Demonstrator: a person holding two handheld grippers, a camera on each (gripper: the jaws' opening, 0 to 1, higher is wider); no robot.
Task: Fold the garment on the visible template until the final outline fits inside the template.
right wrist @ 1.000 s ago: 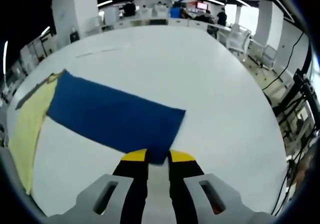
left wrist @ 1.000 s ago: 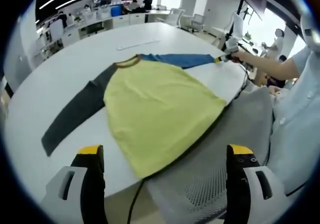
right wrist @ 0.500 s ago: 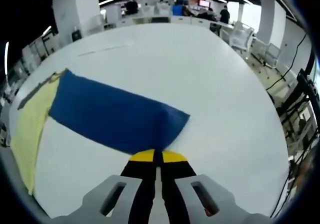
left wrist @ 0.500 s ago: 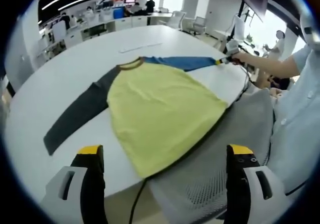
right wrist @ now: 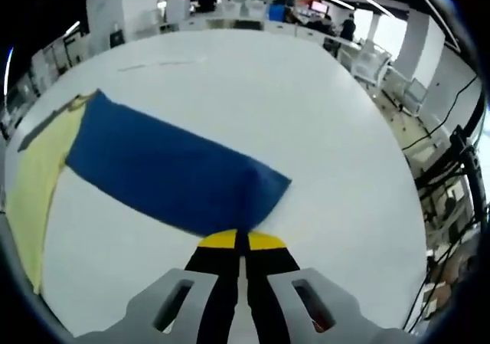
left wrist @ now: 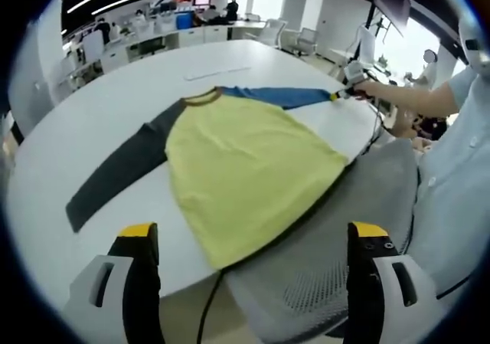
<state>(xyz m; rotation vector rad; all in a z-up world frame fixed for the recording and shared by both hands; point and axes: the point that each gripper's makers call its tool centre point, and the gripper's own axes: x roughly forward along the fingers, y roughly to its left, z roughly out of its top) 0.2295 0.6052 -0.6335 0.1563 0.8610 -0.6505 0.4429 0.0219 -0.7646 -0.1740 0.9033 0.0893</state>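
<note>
The garment [left wrist: 245, 168] is a long-sleeved raglan top in soft matte knit, lying flat on a big smooth white surface [left wrist: 115, 106] with a rounded edge. The body is pale yellow with a few shallow ripples, and its hem hangs a bit over the near edge of the surface. One sleeve is dark grey [left wrist: 115, 175], a long flat strip angling off to the left. The other is blue [right wrist: 168, 172], stretched out straight, and the neckband looks brownish.

In the right gripper view, the right tool [right wrist: 239, 240] has its yellow-tipped jaws pressed together on the cuff end of the blue sleeve, with a small crease in the cloth right where it bites. From the left gripper view you can see that same tool far off at the sleeve end, held by a person's hand [left wrist: 366, 90].

The left tool [left wrist: 253, 233] has its jaws spread wide with nothing between them, hovering off the surface's edge over a grey mesh chair [left wrist: 344, 229].

Faint thin lines on the surface beyond the collar [left wrist: 218, 72] are too small to make out. The office behind is blurry.
</note>
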